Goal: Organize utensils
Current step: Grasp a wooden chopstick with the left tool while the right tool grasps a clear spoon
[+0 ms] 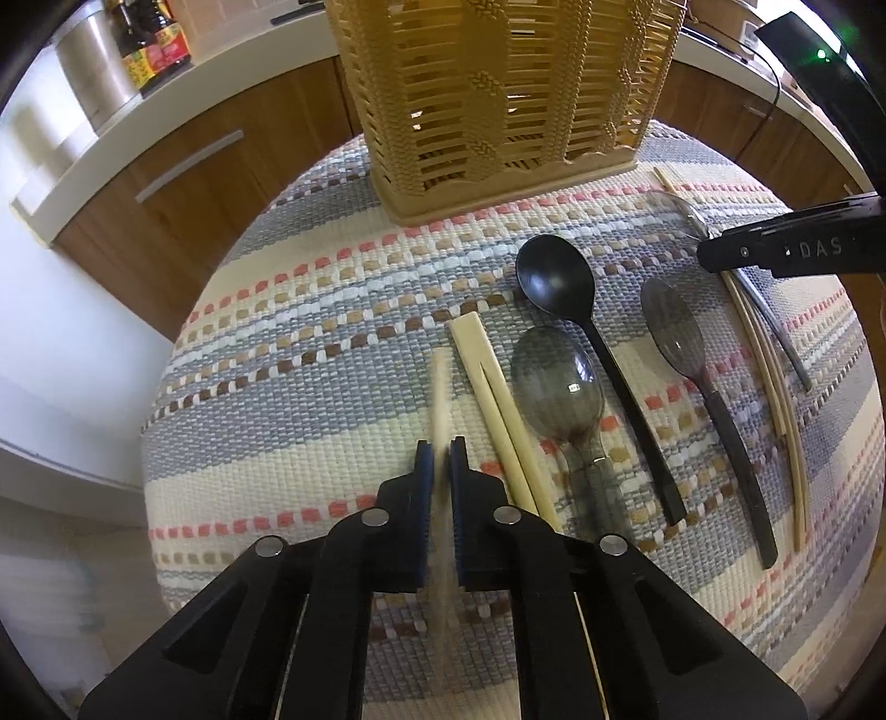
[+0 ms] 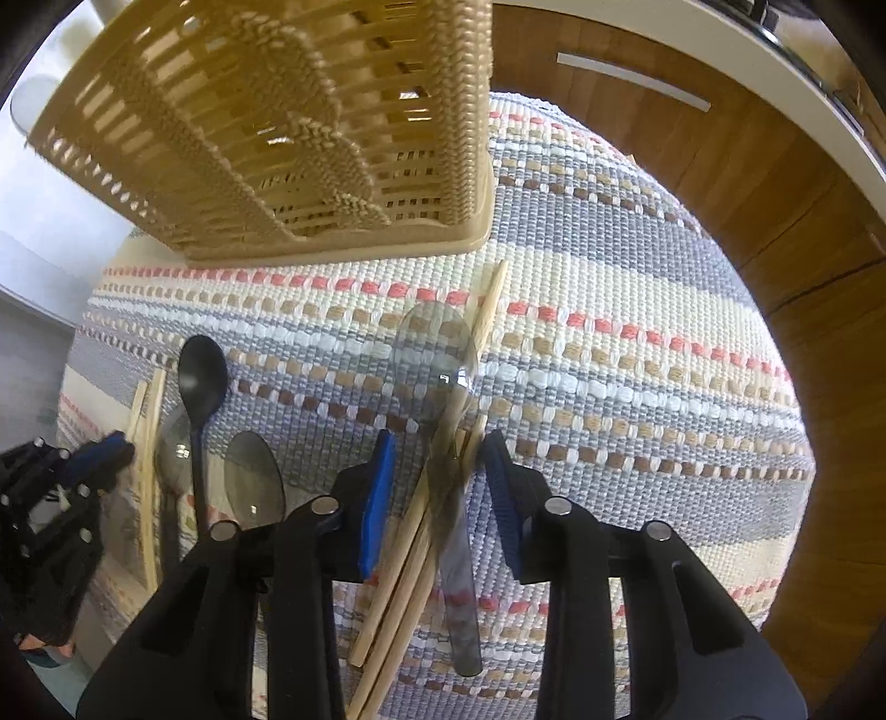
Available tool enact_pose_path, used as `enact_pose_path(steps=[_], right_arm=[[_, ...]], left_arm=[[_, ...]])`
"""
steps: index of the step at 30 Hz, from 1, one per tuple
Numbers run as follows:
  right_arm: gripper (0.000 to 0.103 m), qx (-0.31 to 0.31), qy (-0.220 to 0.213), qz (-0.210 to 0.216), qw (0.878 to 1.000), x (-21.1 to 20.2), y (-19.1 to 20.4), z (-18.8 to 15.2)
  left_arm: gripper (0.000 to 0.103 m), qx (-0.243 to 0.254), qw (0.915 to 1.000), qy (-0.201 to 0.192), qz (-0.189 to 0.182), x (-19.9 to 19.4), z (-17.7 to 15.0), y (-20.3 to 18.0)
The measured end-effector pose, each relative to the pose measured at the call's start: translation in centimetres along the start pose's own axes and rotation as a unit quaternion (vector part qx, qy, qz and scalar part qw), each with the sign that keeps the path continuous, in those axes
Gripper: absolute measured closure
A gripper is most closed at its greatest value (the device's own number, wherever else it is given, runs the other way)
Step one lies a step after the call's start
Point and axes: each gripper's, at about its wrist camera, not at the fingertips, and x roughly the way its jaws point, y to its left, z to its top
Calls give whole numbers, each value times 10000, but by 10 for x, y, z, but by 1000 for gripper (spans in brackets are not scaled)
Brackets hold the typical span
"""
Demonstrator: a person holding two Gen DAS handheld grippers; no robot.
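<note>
A home kitchen: wooden cabinet doors [image 1: 183,183] with metal handles under a white worktop [image 1: 221,52], sauce bottles [image 1: 149,47] beside a steel pot [image 1: 94,66].

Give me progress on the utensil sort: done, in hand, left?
Done: nothing visible inside the basket. In hand: left gripper is shut on a chopstick; right gripper is open around the clear spoon and chopsticks. Left: the black spoon, grey spoons and chopstick pair lie on the mat.

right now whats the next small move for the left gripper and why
Probably lift and carry toward the basket: the left gripper is shut on a single chopstick, blurred as if in motion, and the basket stands just ahead on the mat.
</note>
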Motion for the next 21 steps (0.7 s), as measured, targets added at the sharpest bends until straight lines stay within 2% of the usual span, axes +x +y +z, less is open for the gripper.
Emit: enact_pose_path(steps=[1,4,6,11,21], right_arm=[[87,-15,-1,-64,10000,0,0,0],[89,6,-3,18,10000,-3,-5,0],[93,-20,-42,-73,10000,-7,-5,-3],[93,-106,-260,-62,9996,-23,-8,-14],[93,-187,-728,410,9963,-62,-10,-42]], left_arm=[[99,-22,10000,-22,-18,-1,-1,0],[99,-89,9999,-81,-52,0,-1,4],[99,-121,9998,-151,-94,0,-3,8],[99,-258,9985,-362,-316,-12,-3,13],[99,-403,9931,-951,-553,-49,1,18]])
